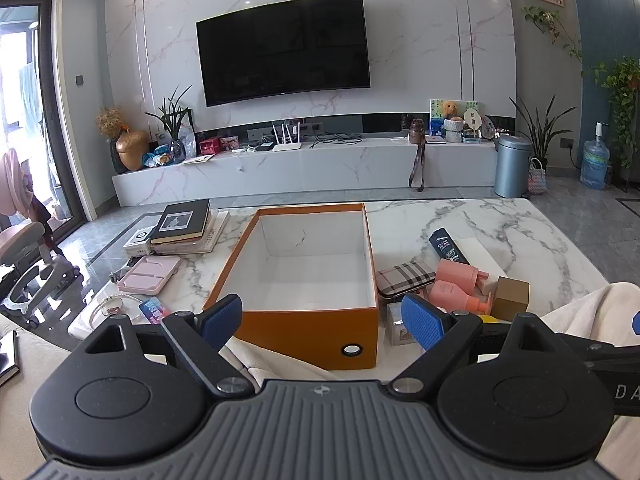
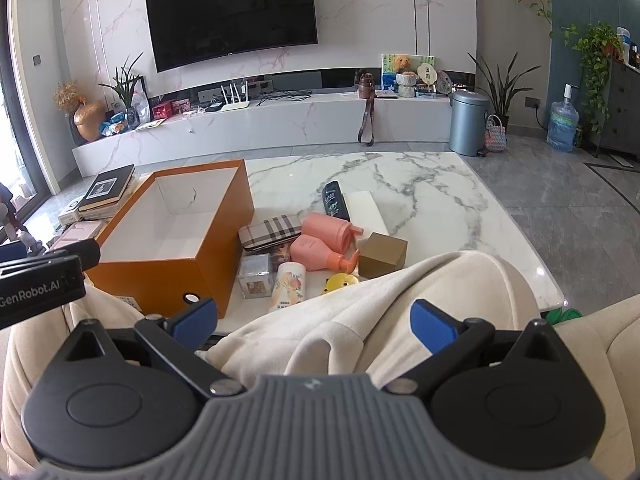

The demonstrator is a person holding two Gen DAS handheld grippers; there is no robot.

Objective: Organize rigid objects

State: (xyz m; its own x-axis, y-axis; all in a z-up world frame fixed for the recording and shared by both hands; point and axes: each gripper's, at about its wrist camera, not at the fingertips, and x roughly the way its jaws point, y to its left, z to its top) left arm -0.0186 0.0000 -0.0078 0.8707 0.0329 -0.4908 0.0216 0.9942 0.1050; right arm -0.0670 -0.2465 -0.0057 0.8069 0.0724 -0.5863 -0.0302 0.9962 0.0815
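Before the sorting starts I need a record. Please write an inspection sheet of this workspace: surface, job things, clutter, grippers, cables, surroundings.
Surface: marble table, mostly bare on its right side.
Job things: orange box open and empty; beside it plaid case, two pink pump bottles, black tube, gold box.
Clutter: stack of books, pink case.
Grippers: left gripper and right gripper open, holding nothing.
Cables: wires by the router.
Surroundings: television, bin, water jug.

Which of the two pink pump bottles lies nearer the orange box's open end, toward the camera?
The smaller pink pump bottle, with the orange pump; the larger pink pump bottle lies behind it, farther up the table.
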